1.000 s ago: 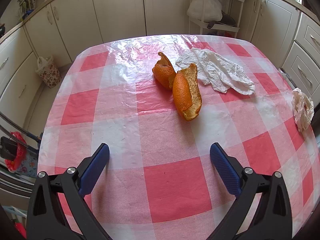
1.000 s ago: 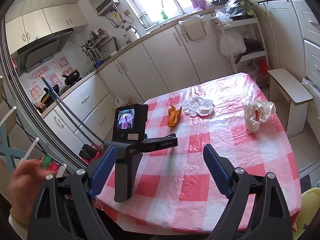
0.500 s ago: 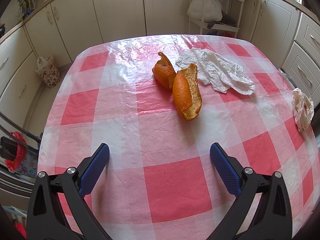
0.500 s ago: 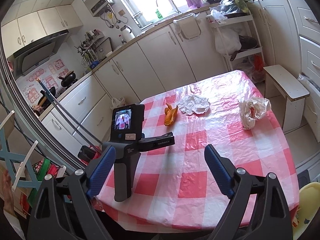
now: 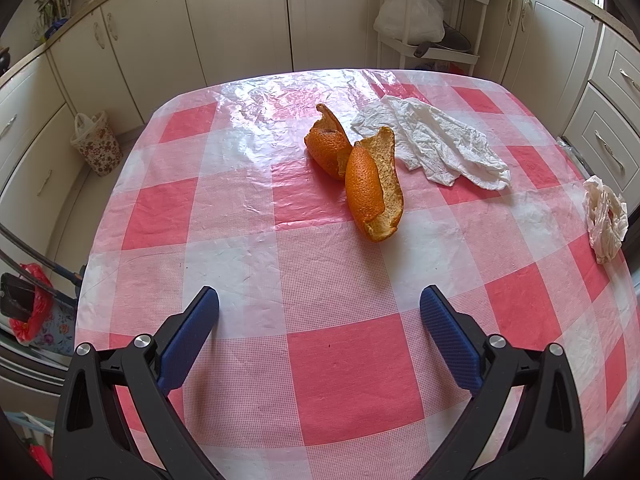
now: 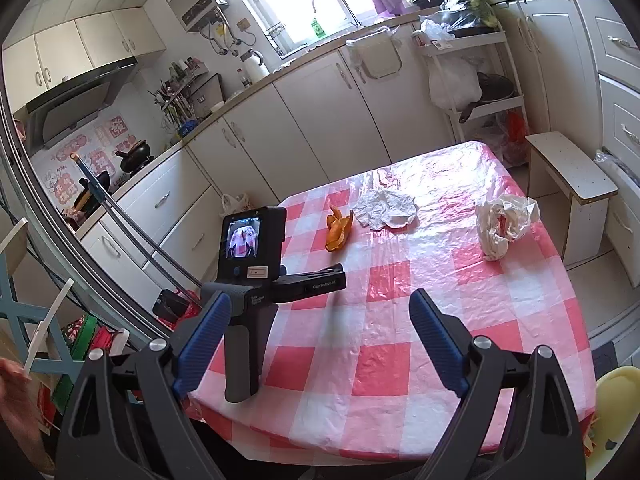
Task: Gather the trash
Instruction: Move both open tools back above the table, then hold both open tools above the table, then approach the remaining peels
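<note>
Orange peel [image 5: 360, 176] lies mid-table on the red-and-white checked tablecloth [image 5: 256, 216]. A crumpled white tissue [image 5: 436, 148] lies just right of it. A crumpled plastic bag [image 5: 604, 218] sits at the table's right edge. My left gripper [image 5: 319, 312] is open and empty, resting low over the near part of the table. My right gripper [image 6: 320, 312] is open and empty, held off the table's near edge. The right wrist view shows the peel [image 6: 339, 231], tissue [image 6: 386, 209], bag [image 6: 504, 224] and the left gripper's body [image 6: 256, 280].
White kitchen cabinets [image 5: 236, 20] surround the table. A shelf rack with a white bag [image 5: 416, 16] stands behind. A small floral basket [image 5: 98, 144] is on the floor at left. A wooden stool [image 6: 568, 176] stands right of the table. A yellow object [image 6: 616, 404] is at the lower right.
The right gripper has shifted slightly, so its view of the table moved. The hand at its left edge has dropped lower. The left gripper has not moved.
</note>
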### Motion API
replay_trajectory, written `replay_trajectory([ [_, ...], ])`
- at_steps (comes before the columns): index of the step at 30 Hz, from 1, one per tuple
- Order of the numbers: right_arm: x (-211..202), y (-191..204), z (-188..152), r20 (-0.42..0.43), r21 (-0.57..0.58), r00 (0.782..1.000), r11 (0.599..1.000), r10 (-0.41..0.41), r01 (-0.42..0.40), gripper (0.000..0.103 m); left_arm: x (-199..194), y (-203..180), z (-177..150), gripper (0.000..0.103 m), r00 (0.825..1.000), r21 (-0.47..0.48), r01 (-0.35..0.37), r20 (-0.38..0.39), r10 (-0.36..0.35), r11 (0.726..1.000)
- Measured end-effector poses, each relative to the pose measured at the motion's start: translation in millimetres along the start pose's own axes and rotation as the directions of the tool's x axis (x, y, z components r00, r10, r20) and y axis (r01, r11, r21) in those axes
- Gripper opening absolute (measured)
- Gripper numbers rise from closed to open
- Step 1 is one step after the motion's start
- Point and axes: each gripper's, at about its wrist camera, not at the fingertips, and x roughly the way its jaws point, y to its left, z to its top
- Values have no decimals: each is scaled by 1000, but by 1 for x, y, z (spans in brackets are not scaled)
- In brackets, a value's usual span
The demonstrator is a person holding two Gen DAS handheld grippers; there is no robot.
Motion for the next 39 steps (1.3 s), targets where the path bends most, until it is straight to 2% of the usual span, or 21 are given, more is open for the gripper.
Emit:
replay_trajectory([
  [26, -2, -8, 1, 16, 7, 1000, 1000, 18, -18, 88, 0, 0, 0, 97, 1000, -1, 1, -1, -1, 1000],
  [32, 1, -8, 2, 13, 11, 1000, 1000, 10, -10, 88, -11, -3, -12, 97, 998, -9, -1, -63, 0, 1000],
  [35, 0, -7, 1, 19, 7, 1000, 1000, 11, -12, 88, -18, -9, -17, 96, 994, -7, 52, -99, -53, 999],
  [36, -1, -7, 1, 22, 5, 1000, 1000, 12, -12, 88, -27, -6, -19, 96, 992, -46, 92, -83, -95, 995],
  [39, -6, -8, 0, 38, 7, 999, 1000, 19, -19, 88, -70, 3, -18, 96, 992, -101, 123, 23, -122, 987],
])
